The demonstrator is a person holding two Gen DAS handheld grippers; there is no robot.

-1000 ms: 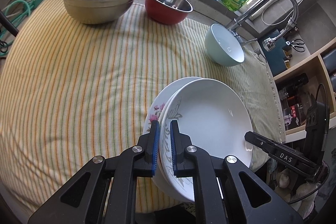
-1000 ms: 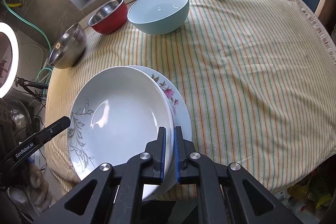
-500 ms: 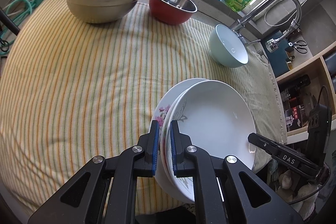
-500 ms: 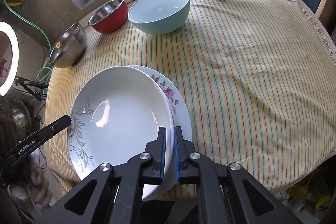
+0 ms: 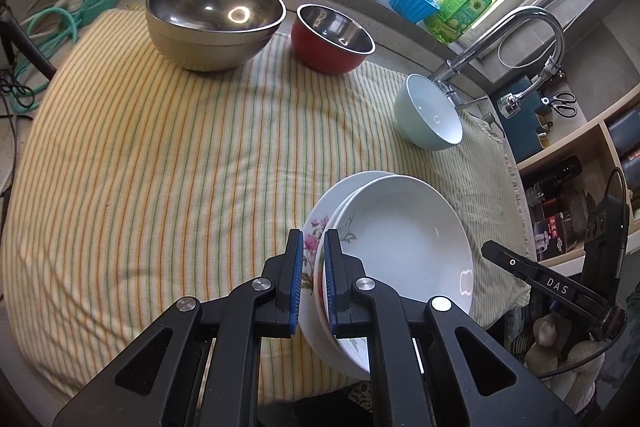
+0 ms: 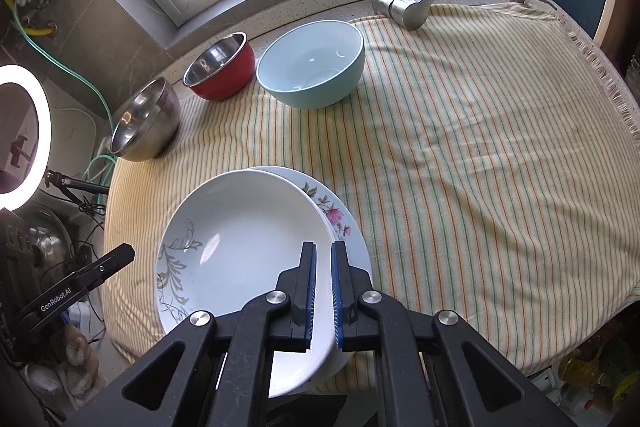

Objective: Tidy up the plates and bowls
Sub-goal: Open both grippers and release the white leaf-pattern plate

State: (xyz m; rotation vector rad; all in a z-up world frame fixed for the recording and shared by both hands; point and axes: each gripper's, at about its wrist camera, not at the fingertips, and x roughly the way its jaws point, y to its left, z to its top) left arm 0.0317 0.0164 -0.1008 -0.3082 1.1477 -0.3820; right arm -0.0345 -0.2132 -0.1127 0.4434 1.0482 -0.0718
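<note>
Currently, the stacked plates (image 5: pixel 404 243) are clamped at opposite rims by the left hand-held gripper (image 5: pixel 312 281) and right hand-held gripper (image 6: pixel 323 297); both should be kept level during carrying.

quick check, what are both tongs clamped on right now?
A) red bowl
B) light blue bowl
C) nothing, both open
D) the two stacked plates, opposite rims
D: the left tongs and right tongs each pinch the rim of the stacked plates; the light blue bowl and red bowl sit untouched.
</note>
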